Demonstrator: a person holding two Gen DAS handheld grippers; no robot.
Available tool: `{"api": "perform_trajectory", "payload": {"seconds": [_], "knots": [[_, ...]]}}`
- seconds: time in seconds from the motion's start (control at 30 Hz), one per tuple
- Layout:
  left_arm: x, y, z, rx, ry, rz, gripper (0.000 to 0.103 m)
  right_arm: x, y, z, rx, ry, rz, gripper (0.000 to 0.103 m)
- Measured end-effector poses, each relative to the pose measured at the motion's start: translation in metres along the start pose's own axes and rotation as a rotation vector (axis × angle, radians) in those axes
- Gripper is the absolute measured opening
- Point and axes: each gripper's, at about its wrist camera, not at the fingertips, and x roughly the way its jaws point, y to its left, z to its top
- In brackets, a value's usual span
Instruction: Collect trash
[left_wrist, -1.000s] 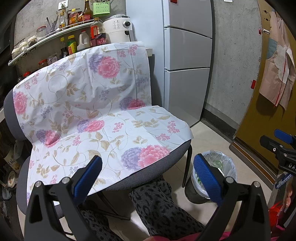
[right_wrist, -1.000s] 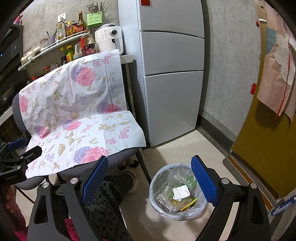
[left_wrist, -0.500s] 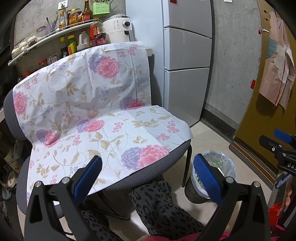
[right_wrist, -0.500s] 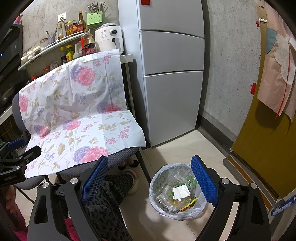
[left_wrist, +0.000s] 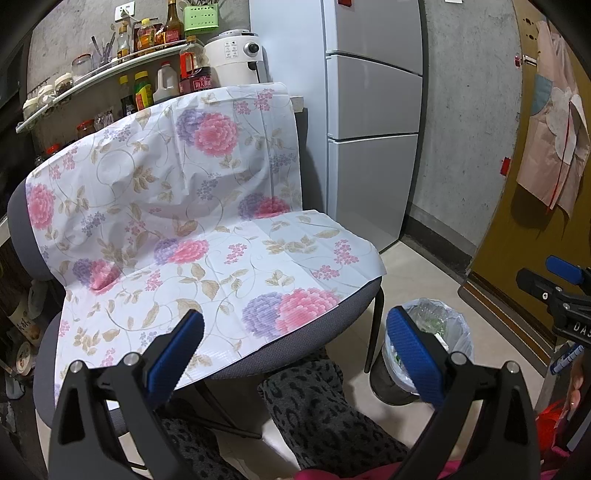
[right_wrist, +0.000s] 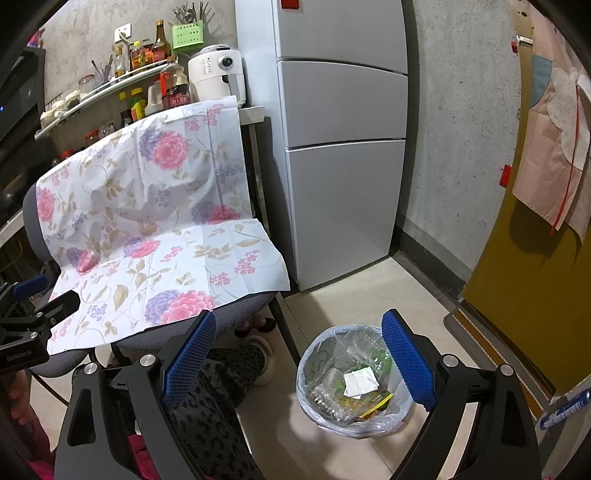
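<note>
While the left gripper (left_wrist: 295, 354) hangs with jaws wide apart and empty, its camera faces a grey chair (left_wrist: 332, 325) draped in a floral sheet (left_wrist: 192, 229), a grey fridge (left_wrist: 373, 122) behind and a shelf of bottles (left_wrist: 147, 55) on the concrete wall. The trash bin (left_wrist: 443, 317) sits on the tiled floor right of the chair, half hidden by a fingertip. The right gripper (right_wrist: 299, 358), also open and empty, looks down into the lined bin (right_wrist: 317, 398), showing clear plastic and a white paper scrap (right_wrist: 360, 382) inside.
</note>
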Motion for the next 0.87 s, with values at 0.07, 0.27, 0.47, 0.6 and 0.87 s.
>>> {"api": "perform_trajectory", "payload": {"seconds": [0.07,0.27,0.47,0.6,0.87], "knots": [[-0.001,0.0,0.001,0.0,-0.001,0.0,0.096,0.0,0.0,0.0,-0.001,0.001,0.0,0.091],[0.0,0.0,0.003,-0.001,0.008,-0.007,0.096,0.0,0.0,0.0,-0.001,0.004,-0.002,0.091],[-0.004,-0.003,0.004,-0.004,-0.011,0.011,0.096,0.0,0.0,-0.001,0.0,0.002,-0.003,0.091],[0.0,0.0,0.002,-0.014,-0.011,0.003,0.096,0.002,0.0,-0.003,0.0,0.007,-0.004,0.091],[0.035,0.038,-0.001,-0.097,0.062,0.038,0.096,0.033,0.015,0.001,-0.013,0.06,0.028,0.092]]}}
